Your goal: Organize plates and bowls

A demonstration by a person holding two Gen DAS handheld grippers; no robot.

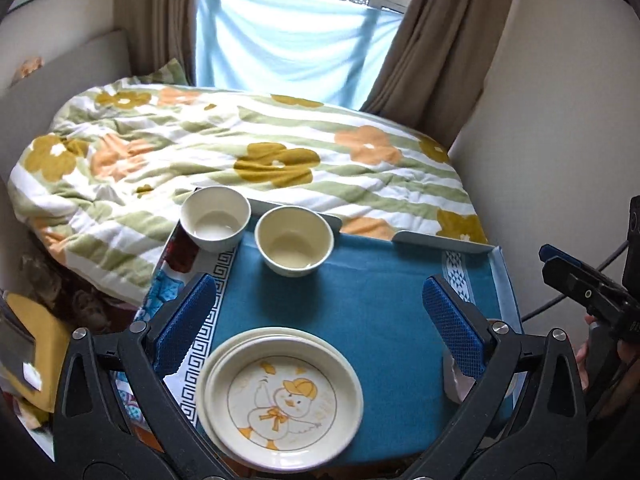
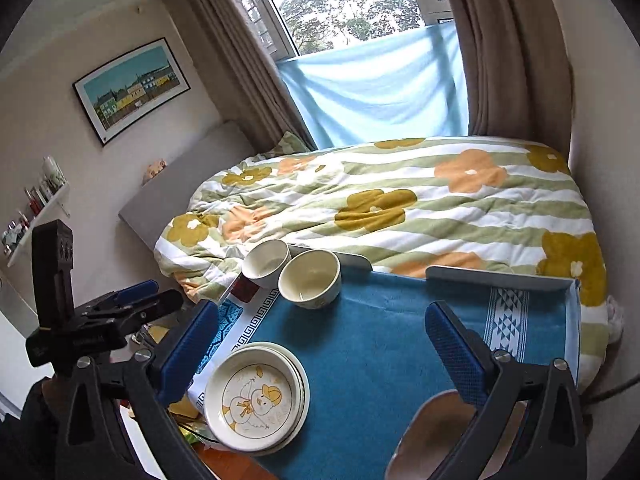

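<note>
Plates stacked, two bowls side by side on blue cloth.

The left claw has black plastic arms with round silver screws and two flat fingers covered in bumpy blue rubber. The right claw looks the same: black arms, silver screws, and blue bumpy fingers.

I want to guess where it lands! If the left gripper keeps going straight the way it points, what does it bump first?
Probably the blue cloth on the table, between the cream bowl and the duck plate. The left gripper is open and empty; depth is hard to judge.
</note>
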